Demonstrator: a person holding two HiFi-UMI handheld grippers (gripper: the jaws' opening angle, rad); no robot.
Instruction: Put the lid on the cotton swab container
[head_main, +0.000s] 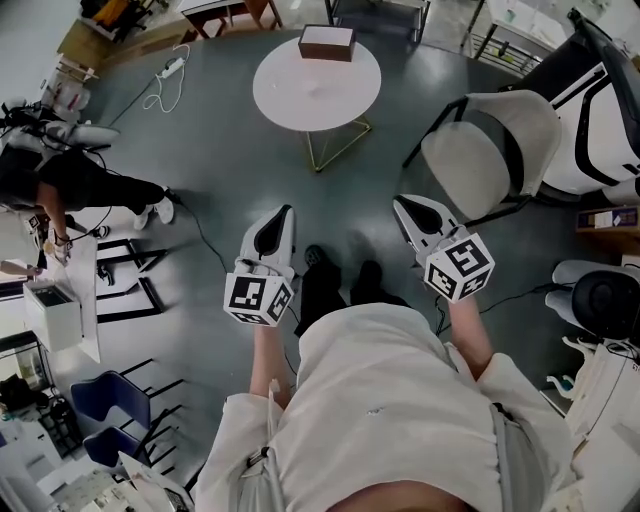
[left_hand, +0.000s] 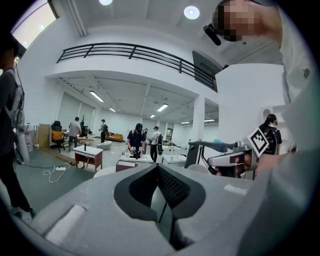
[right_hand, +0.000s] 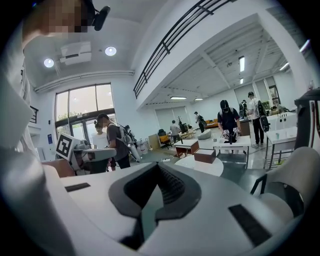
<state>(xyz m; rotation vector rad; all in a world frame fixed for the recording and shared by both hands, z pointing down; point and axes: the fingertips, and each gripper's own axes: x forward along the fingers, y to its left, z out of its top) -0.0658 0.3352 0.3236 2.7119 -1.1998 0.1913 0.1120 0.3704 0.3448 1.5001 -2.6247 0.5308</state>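
Where the person stands: on the grey floor (head_main: 220, 170), at lower centre of the head view, facing a round white surface (head_main: 300, 100) at upper centre.
left tool (head_main: 287, 212): jaws pressed together with nothing between them; it points up the frame toward the surface, dipped slightly, with its marker cube nearest the body.
right tool (head_main: 401, 202): jaws pressed together and empty; it points up and a little left, also dipped slightly.
forearms: both reach out from the torso, bare below the sleeves, holding the two tools side by side and apart, over the floor and short of the surface.
brown box (head_main: 327, 42): on the surface's far edge.
cotton swab container and lid: cannot be made out in any view.
pale chair (head_main: 490, 150): right of the surface.
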